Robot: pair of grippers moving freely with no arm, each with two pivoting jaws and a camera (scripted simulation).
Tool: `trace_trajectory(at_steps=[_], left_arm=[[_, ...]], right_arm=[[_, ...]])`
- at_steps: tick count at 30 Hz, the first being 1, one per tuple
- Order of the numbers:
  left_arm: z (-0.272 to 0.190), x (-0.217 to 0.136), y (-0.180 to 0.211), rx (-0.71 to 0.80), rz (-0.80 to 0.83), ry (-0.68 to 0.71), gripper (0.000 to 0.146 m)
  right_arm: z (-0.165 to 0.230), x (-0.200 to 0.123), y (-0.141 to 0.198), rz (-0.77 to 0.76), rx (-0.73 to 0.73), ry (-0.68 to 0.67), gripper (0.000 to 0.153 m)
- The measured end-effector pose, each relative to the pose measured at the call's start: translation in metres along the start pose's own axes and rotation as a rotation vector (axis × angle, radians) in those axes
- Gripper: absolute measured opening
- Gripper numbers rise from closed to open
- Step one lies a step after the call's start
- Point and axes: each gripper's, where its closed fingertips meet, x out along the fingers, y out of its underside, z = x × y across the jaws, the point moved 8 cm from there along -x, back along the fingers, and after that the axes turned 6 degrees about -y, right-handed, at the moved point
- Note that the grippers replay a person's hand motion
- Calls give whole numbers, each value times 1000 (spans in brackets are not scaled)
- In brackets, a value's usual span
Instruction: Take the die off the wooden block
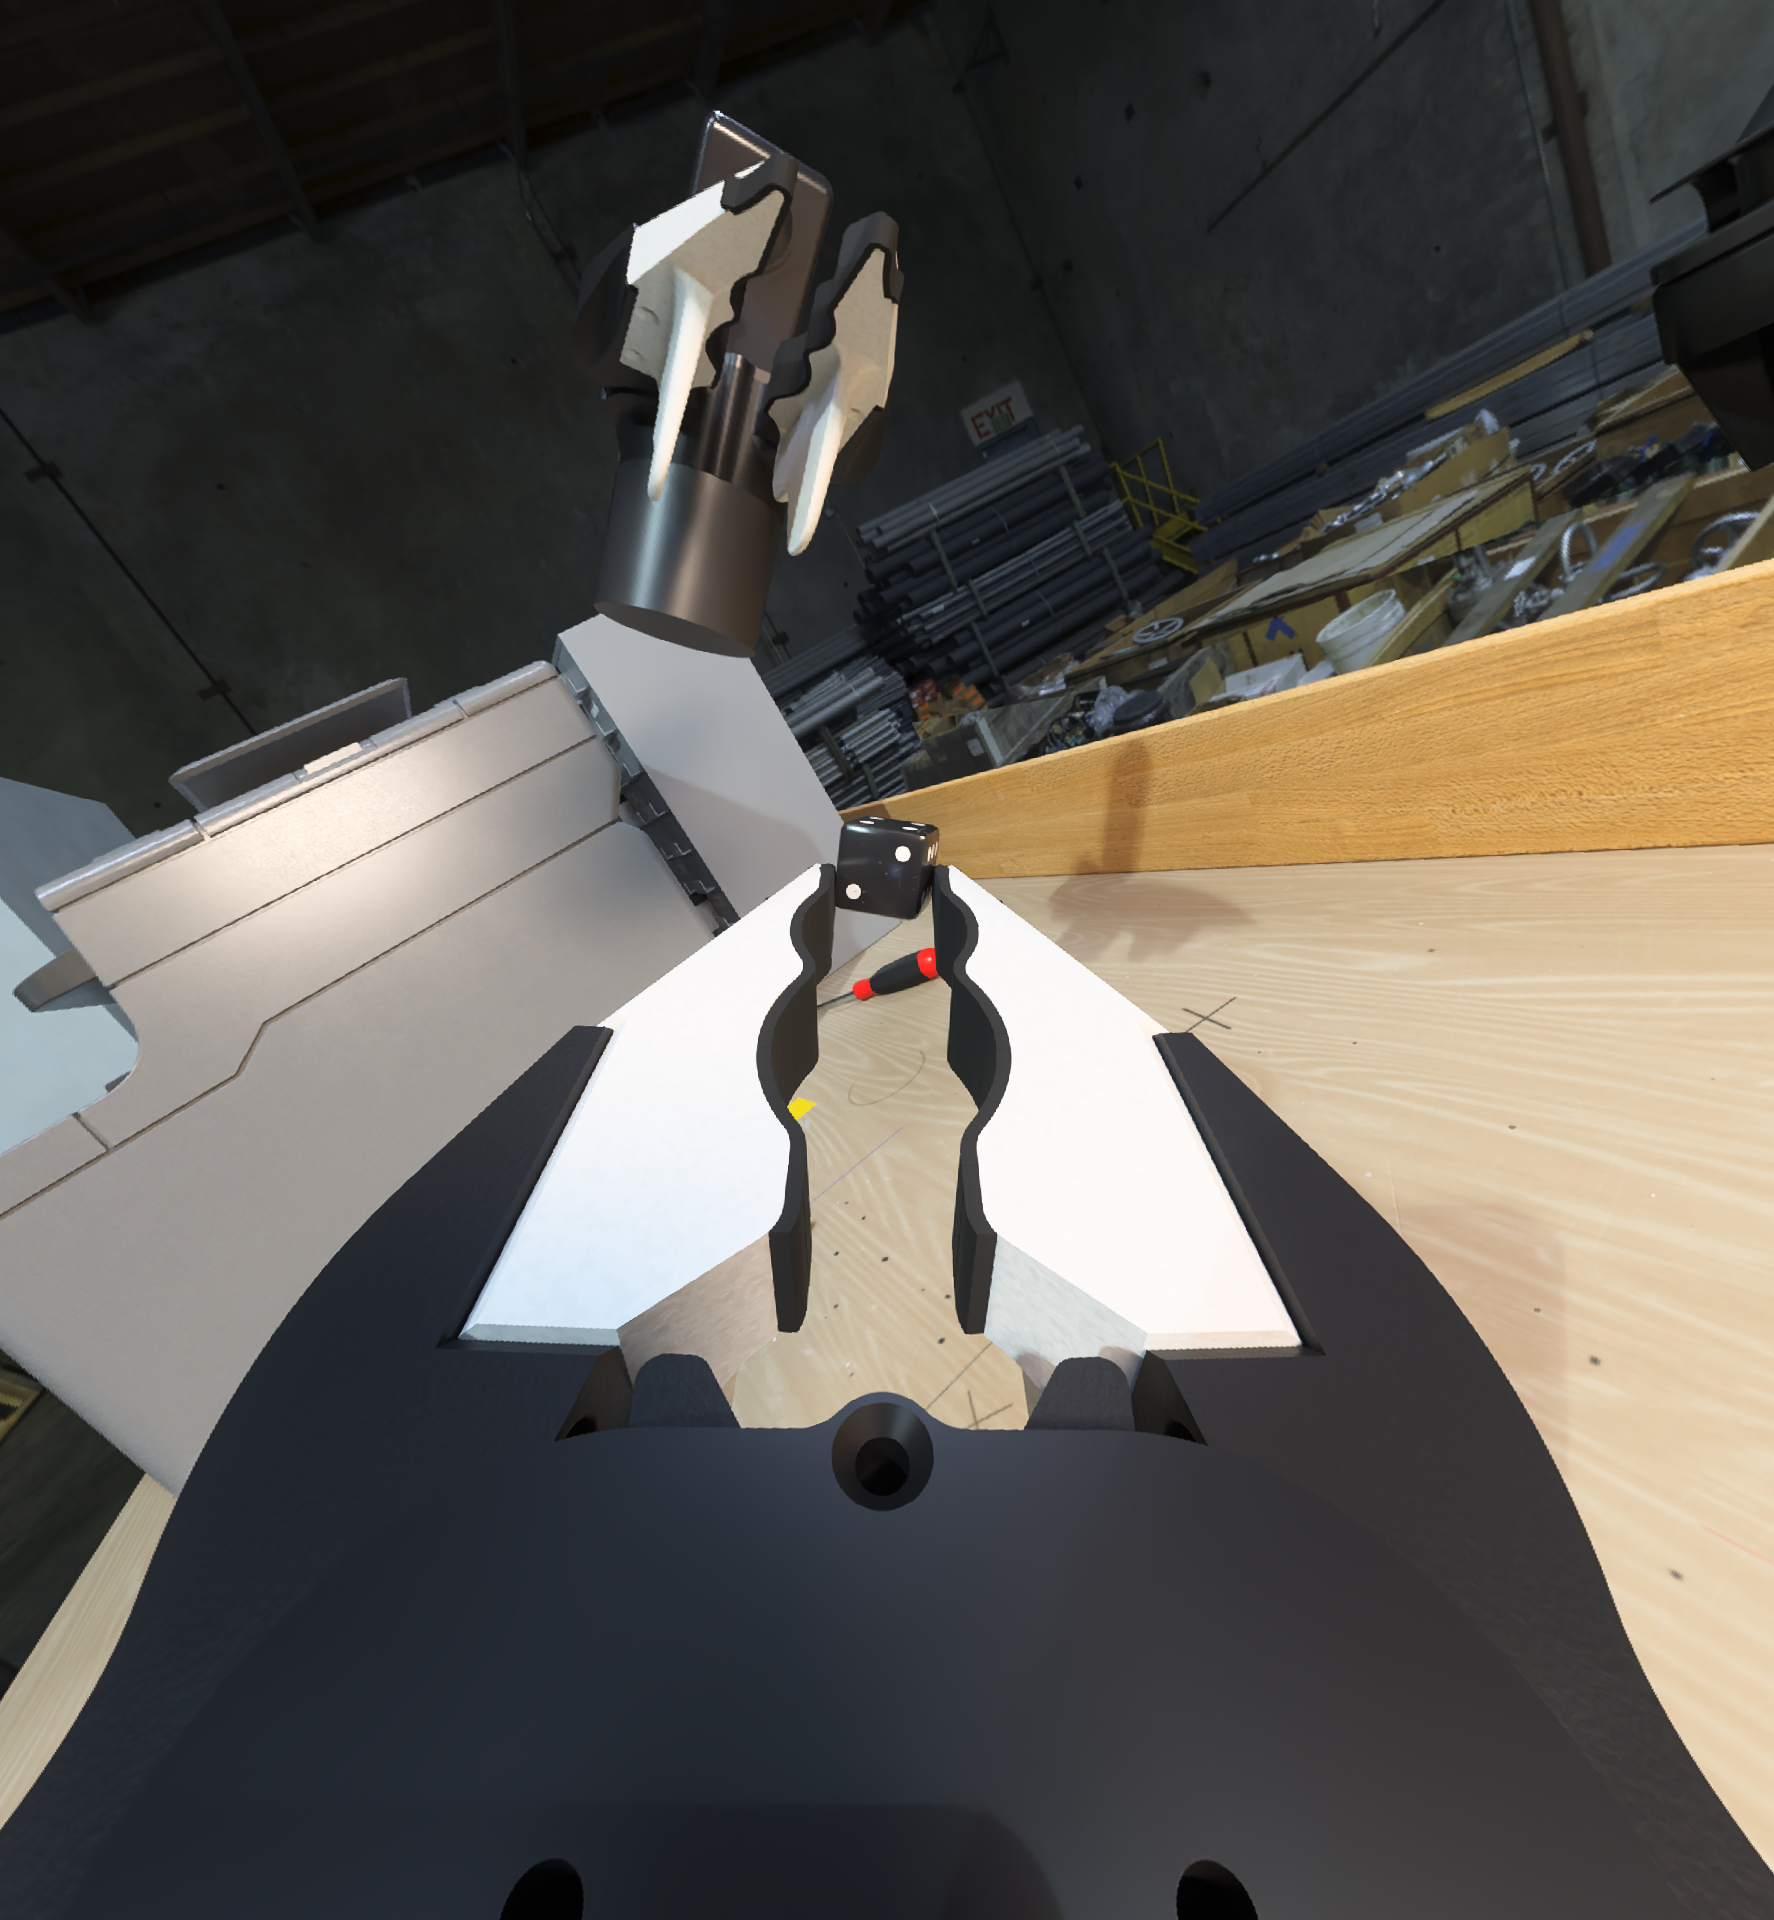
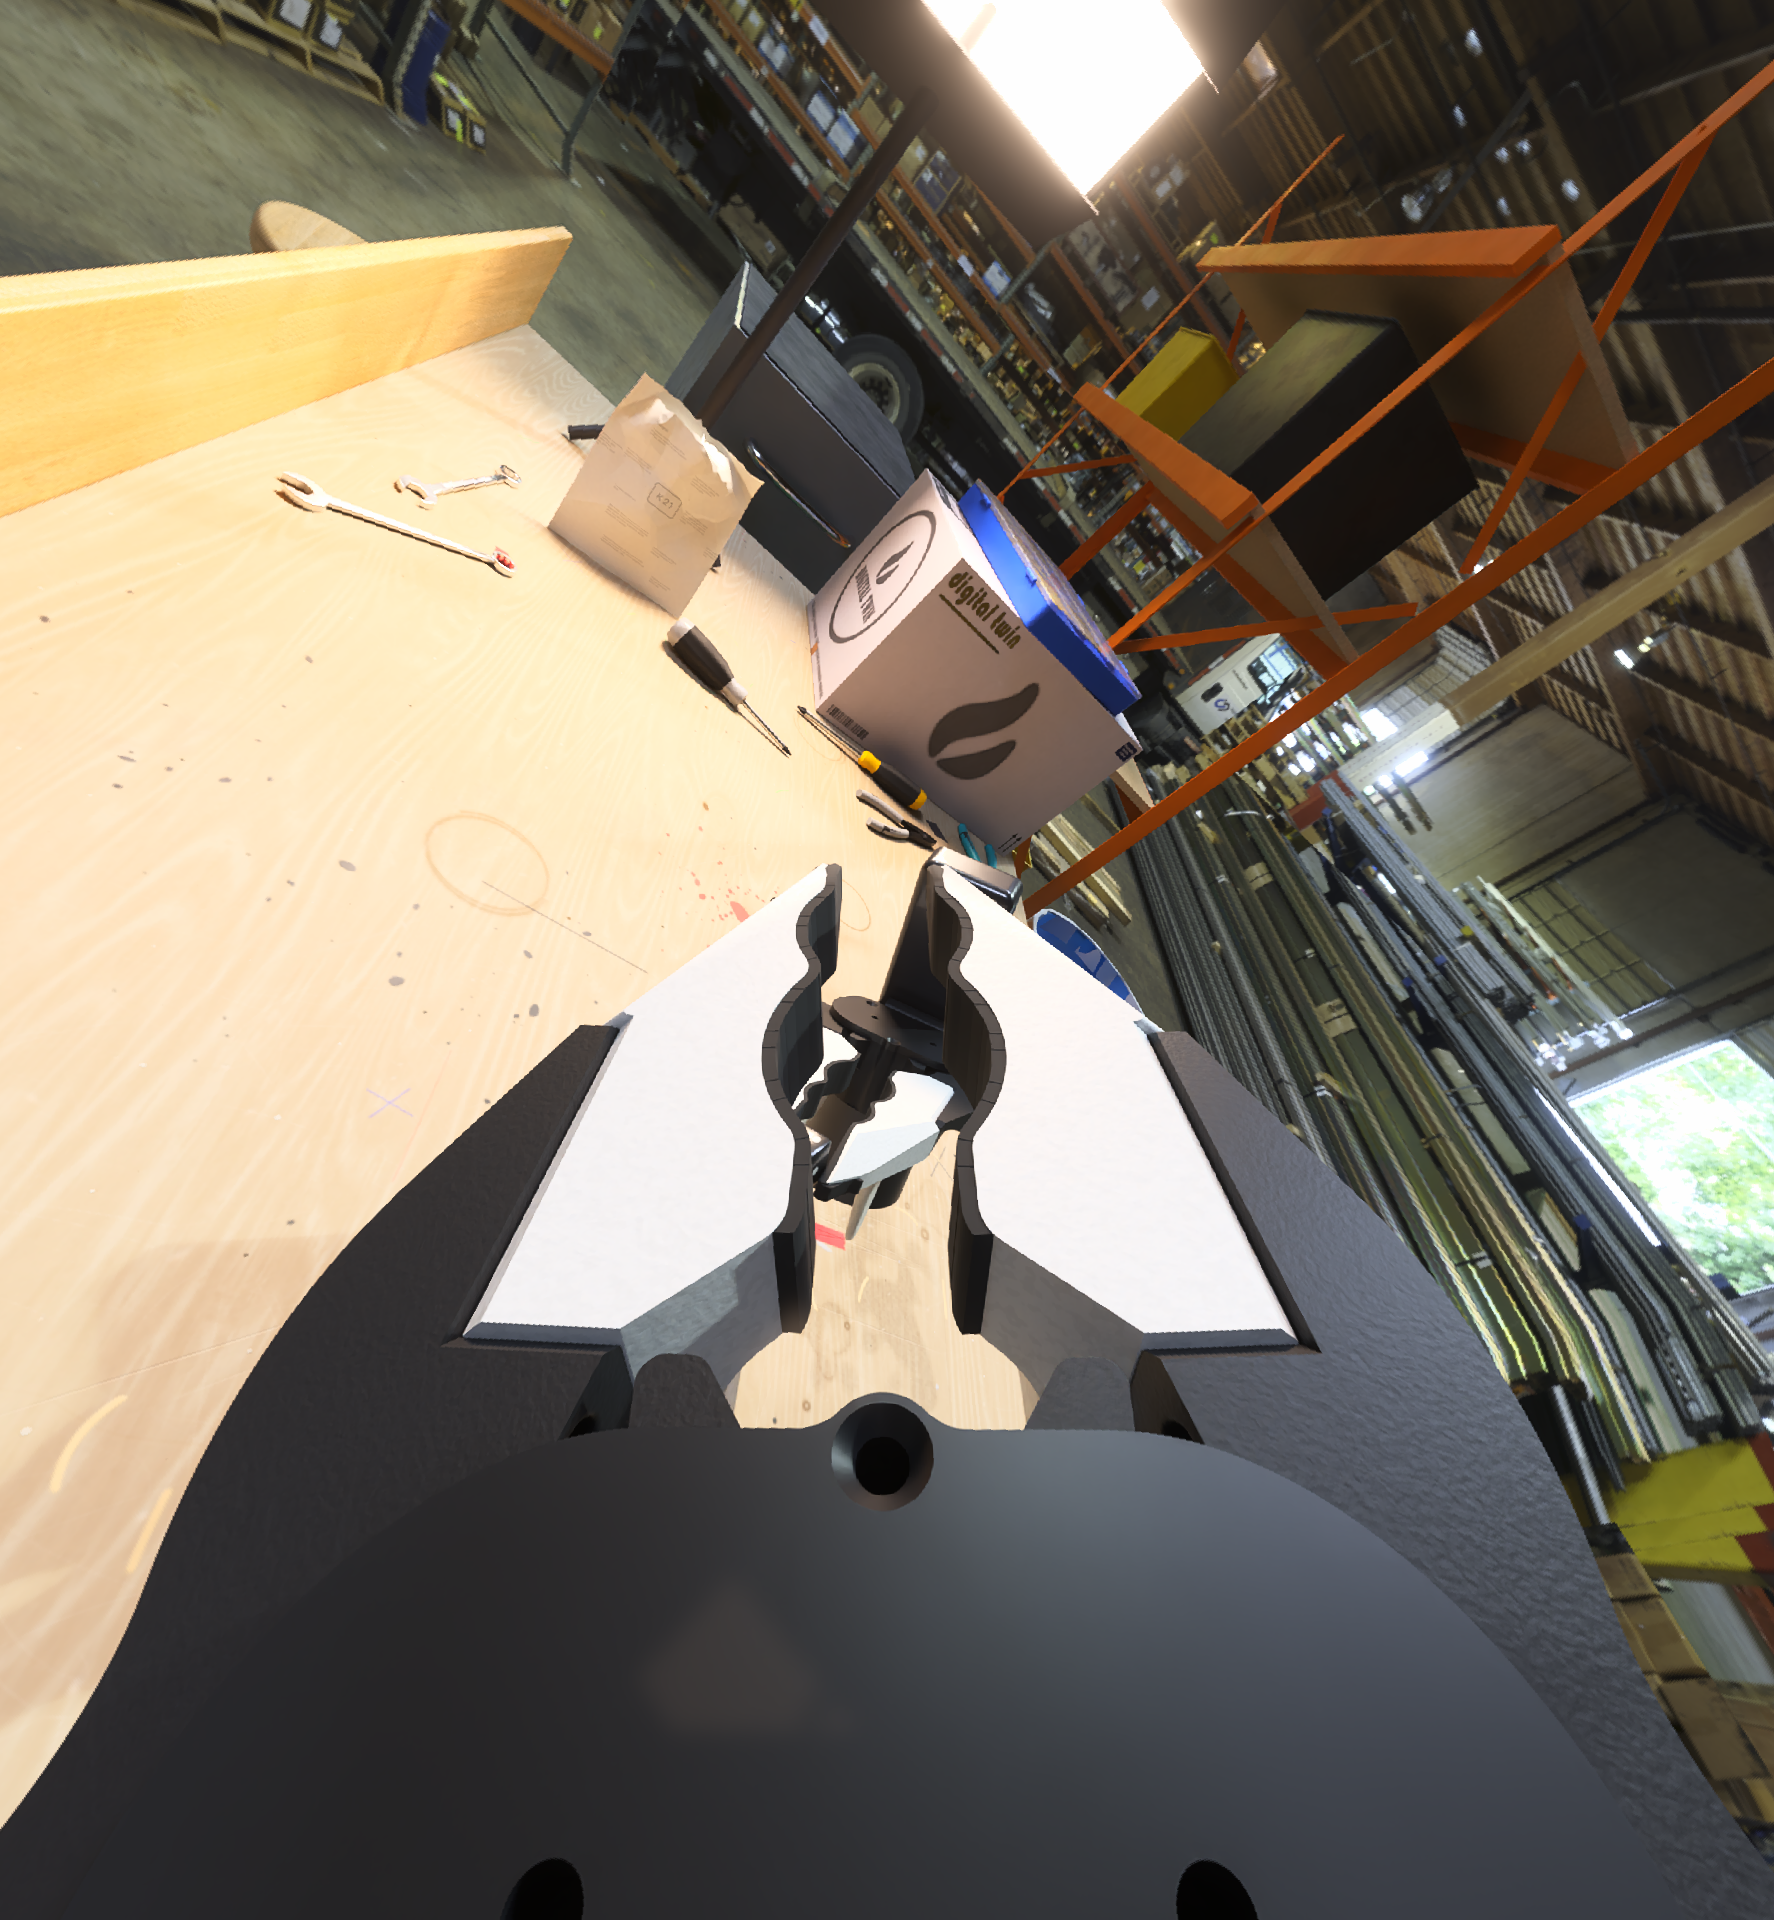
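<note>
A black die (image 1: 878, 862) with white pips sits tilted between my left gripper's (image 1: 884, 885) fingertips, held above the pale table (image 1: 1382, 1143). It is in front of the near end of the long wooden block (image 1: 1382, 748), and no contact between them shows. My right gripper (image 2: 884, 883) is open and empty. It hangs high in the left wrist view (image 1: 732, 514), pointing down. The left gripper shows small between the right gripper's fingers (image 2: 872, 1127). The wooden block lies along the far left there (image 2: 239, 332).
A grey machine housing (image 1: 343, 935) with a dark cylinder (image 1: 685, 551) stands left of the die. A red-handled screwdriver (image 1: 893, 971) lies under it. Wrenches (image 2: 395, 520), a paper bag (image 2: 654, 499), a printed box (image 2: 966, 665) and screwdrivers (image 2: 727, 686) lie near the table edge.
</note>
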Motion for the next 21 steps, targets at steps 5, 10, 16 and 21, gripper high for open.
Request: trace_trajectory(at_steps=[5, 10, 16, 21], left_arm=[[2, 2, -1, -14, 24, -19, 18], [11, 3, -2, -112, 43, -111, 18], [30, 1, 13, -474, 120, -246, 18], [45, -8, 30, -757, 84, -349, 18]], right_arm=[[-7, -4, 4, -17, 45, 35, 16], [-40, -28, 36, -185, 414, 82, 16], [-76, -47, 106, -390, 888, 168, 15], [-86, -61, 163, -493, 1128, 280, 15]])
